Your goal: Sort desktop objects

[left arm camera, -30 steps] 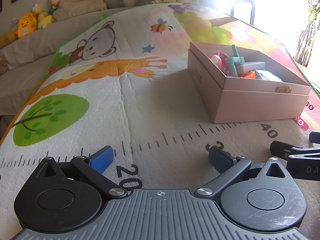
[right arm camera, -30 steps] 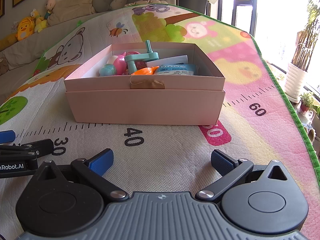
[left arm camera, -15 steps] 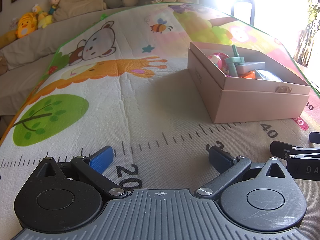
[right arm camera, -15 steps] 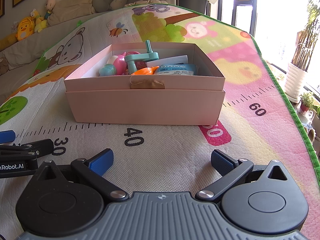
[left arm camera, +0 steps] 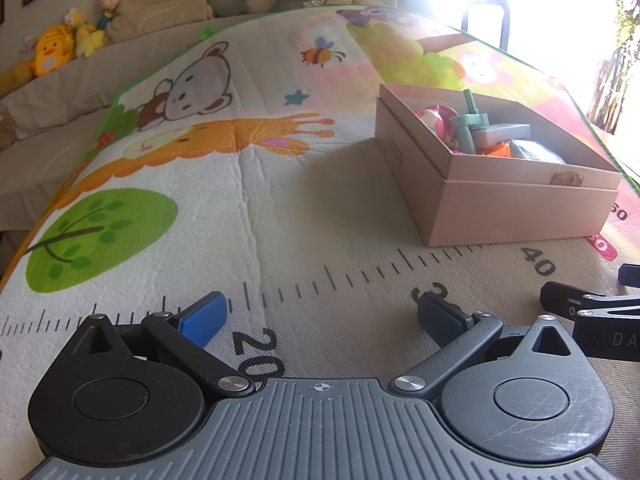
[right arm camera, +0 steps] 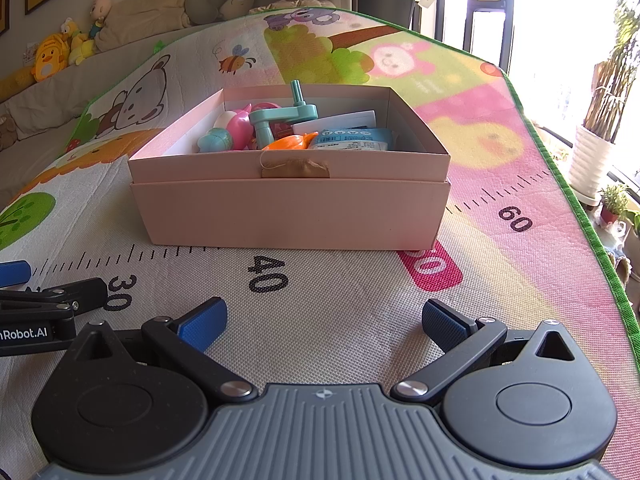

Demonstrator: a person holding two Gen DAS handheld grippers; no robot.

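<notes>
A pink cardboard box (right arm camera: 288,212) stands on the play mat straight ahead of my right gripper (right arm camera: 322,322); it also shows at the right in the left wrist view (left arm camera: 516,212). It holds several small things: a teal crank toy (right arm camera: 280,116), pink and teal egg shapes (right arm camera: 230,134), an orange piece (right arm camera: 288,142), a blue packet (right arm camera: 352,138). My right gripper is open and empty, low over the mat before the box. My left gripper (left arm camera: 320,316) is open and empty, left of the box.
The cartoon play mat (left arm camera: 248,184) with a printed ruler covers the surface; its green edge (right arm camera: 580,216) runs along the right. Plush toys (left arm camera: 52,50) and cushions sit on a sofa behind. Potted plants (right arm camera: 592,160) stand beyond the right edge.
</notes>
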